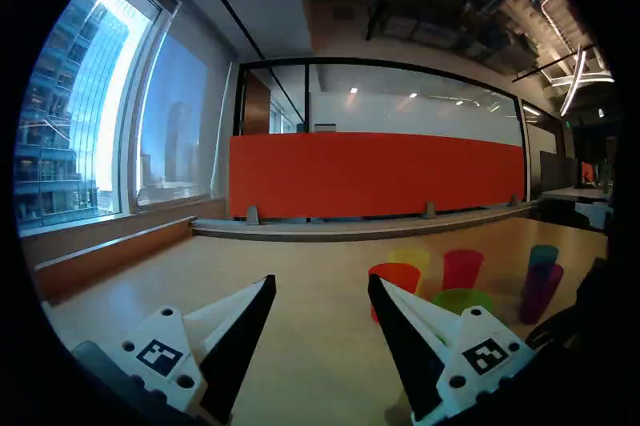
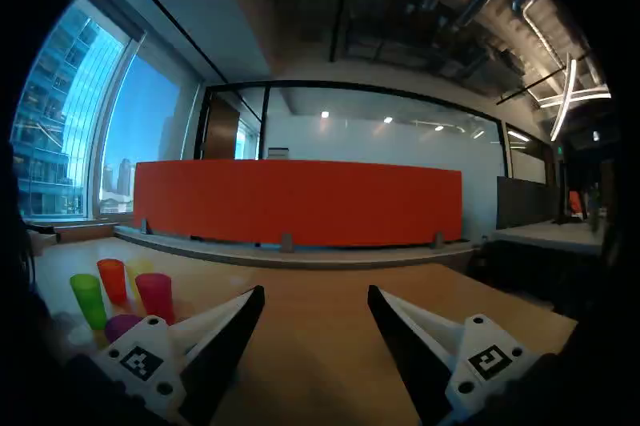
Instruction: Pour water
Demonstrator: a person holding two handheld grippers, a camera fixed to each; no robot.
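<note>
The left gripper (image 1: 321,280) and right gripper (image 2: 316,291) were wide open, holding nothing. The cups (image 1: 462,270) stood bunched on the table (image 1: 304,262), in front of the screen (image 1: 376,174). It looked best to grab one outer cup slowly and keep it upright.

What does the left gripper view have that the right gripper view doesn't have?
Left gripper view: a teal cup peeking above the purple cup.

Right gripper view: nothing extra that I can tell; the side desk just looks bigger and plainer here.

Both: the wooden table, the orange wall panel, the orange cup, pink cup, green cup and yellow cup, plus each view's own gripper, the left gripper and the right gripper, open and holding nothing.
</note>
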